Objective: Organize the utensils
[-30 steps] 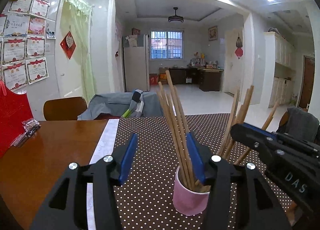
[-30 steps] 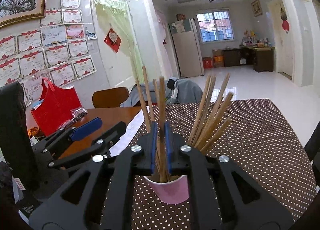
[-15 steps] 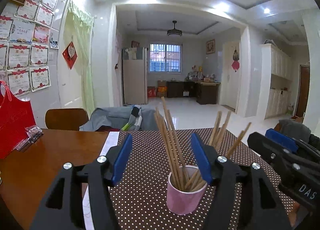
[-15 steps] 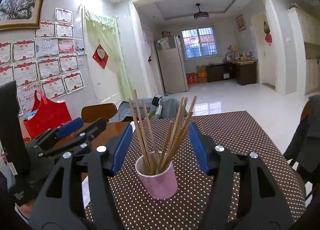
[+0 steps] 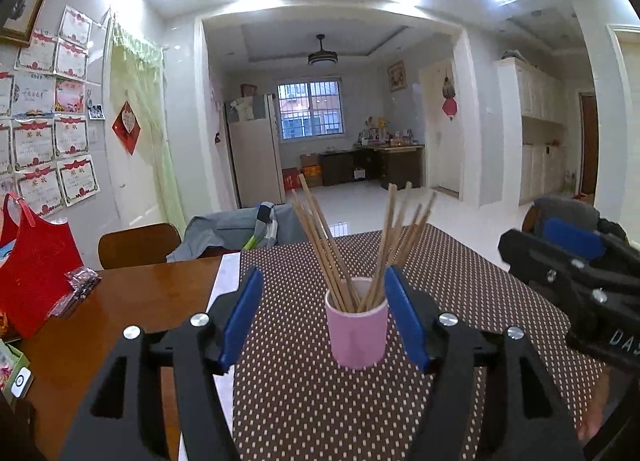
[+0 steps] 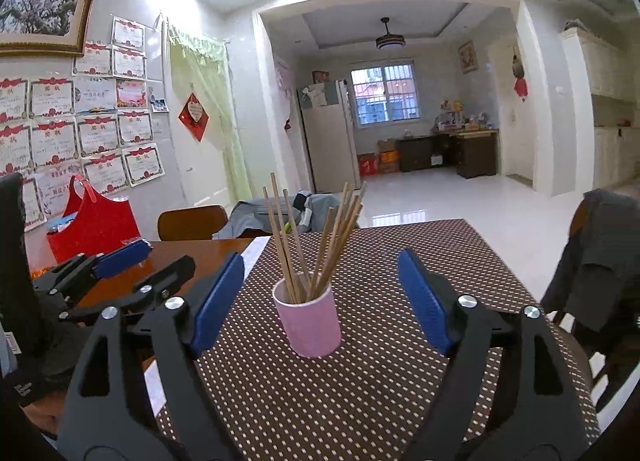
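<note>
- The left gripper (image 5: 324, 315) is being held with its jaws spread and empty; they have just been opening a little further, and nothing is being pressed between the blue pads (image 5: 242, 315).
- The right gripper (image 6: 320, 297) is likewise being held released and empty. Its jaws have just been opening wide, whereas a second ago they were being clamped on a few chopsticks inside the cup.
- Both grippers are being drawn back from the cup, which is appearing smaller and farther off in each wrist view than a second ago.
- The pink cup (image 5: 357, 328) is being left standing upright on the dotted brown table mat (image 5: 460, 281), apart from both grippers.
- The wooden chopsticks (image 5: 320, 245) are being kept in the cup, fanned into two leaning groups.
- Judgement: the placing step is being completed, and the task is nearing its end unless further utensils are lying out of view.
- On the body of the right gripper, as seen in the left wrist view, the letters "DAS" (image 5: 622, 341) are being shown; any further letters are cut off.
- On the far wall, the certificates (image 6: 100, 137) are bearing two large red characters each; the smaller print is being rendered too small to read.
</note>
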A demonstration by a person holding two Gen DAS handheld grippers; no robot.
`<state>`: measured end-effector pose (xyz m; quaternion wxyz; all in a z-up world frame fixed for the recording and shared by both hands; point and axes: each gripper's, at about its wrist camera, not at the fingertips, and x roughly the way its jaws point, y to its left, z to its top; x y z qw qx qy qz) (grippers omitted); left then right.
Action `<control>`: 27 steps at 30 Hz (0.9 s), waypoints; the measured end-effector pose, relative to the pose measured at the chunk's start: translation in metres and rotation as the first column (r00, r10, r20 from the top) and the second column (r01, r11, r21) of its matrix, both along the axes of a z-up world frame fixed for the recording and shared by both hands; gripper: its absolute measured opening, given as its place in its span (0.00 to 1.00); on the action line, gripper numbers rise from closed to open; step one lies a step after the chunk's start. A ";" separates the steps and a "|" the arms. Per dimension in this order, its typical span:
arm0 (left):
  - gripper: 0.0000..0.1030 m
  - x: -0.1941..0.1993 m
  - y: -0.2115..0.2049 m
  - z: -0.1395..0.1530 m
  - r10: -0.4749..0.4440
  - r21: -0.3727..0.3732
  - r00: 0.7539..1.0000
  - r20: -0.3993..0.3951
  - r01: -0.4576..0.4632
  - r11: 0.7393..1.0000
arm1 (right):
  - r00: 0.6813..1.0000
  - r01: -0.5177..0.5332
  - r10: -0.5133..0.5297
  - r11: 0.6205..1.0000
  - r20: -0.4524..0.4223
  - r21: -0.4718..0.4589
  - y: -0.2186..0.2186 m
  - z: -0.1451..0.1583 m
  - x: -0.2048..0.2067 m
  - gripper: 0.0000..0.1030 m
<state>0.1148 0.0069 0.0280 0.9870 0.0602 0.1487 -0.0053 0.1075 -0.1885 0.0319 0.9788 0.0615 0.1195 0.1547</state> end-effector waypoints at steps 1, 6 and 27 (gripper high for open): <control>0.61 -0.006 -0.001 0.000 0.004 0.002 1.000 0.003 -0.004 1.000 | 1.000 0.007 -0.007 1.000 0.004 -0.003 -0.002 0.000 -0.005 0.80; 0.61 -0.037 0.000 -0.002 0.027 -0.026 0.999 0.029 -0.026 0.999 | 0.999 0.038 -0.038 0.999 0.017 0.000 -0.009 -0.003 -0.032 0.84; 0.73 -0.083 -0.014 -0.003 0.002 -0.089 0.990 0.140 0.011 0.996 | 0.985 0.108 -0.096 0.991 0.140 -0.082 -0.007 -0.009 -0.082 0.90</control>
